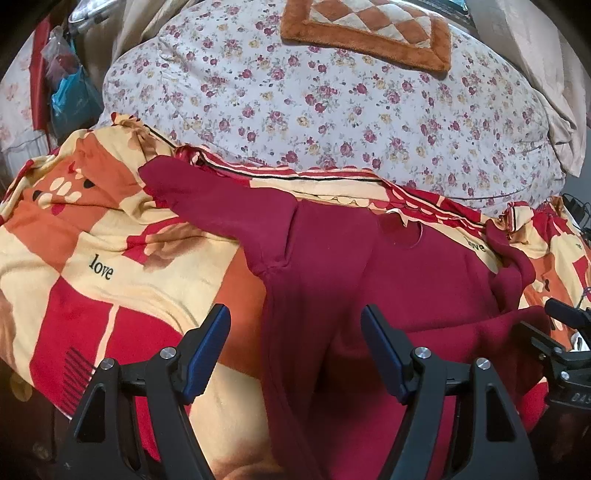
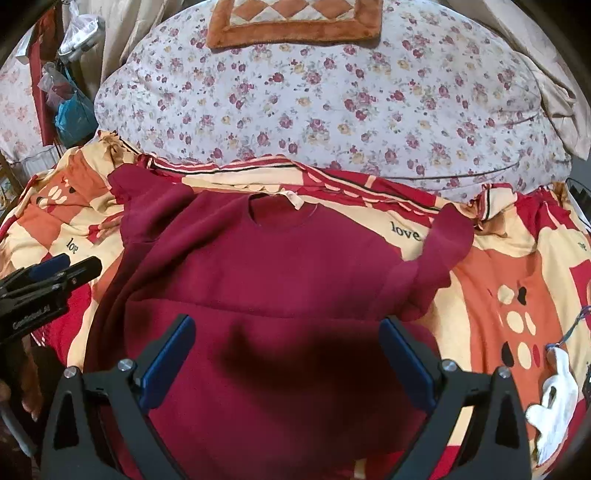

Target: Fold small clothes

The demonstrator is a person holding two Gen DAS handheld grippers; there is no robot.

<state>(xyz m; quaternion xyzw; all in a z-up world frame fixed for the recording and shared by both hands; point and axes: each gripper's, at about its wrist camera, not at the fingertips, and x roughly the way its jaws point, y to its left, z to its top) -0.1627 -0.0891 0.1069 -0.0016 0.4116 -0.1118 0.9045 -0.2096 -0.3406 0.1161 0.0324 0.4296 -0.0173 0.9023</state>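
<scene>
**Red top laid out on the bed, both grippers poised over its lower half**

A dark red top (image 2: 280, 266) lies spread face-up across a patterned bedspread (image 2: 517, 280), filling the centre of the right wrist view, its round neckline (image 2: 282, 216) toward the top of the frame. At the upper left of that view one sleeve (image 2: 147, 199) lies out toward the edge of the bed; at the centre right the other sleeve (image 2: 439, 254) is bunched and partly turned over itself. A flowered quilt (image 2: 332, 110) fills the upper frame, with a brown checked mat (image 2: 295, 22) on it.

At the left edge of the right wrist view the left gripper (image 2: 70, 267) shows from the side; in its own camera its jaws stand spread and empty over the top's left side seam. At the bottom centre the right gripper (image 2: 286, 354) is likewise spread wide with nothing between its fingers, over the lower half of the top, where a crease (image 2: 258, 310) crosses the cloth.

The step in hand appears to be taking hold for a fold. To do it well, each gripper would best pinch only the top's edge, not the bedspread beneath, and the bunched sleeve looks worth flattening before it is folded inward. A white object (image 2: 554, 402) lies at the lower right, apart from the top.
</scene>
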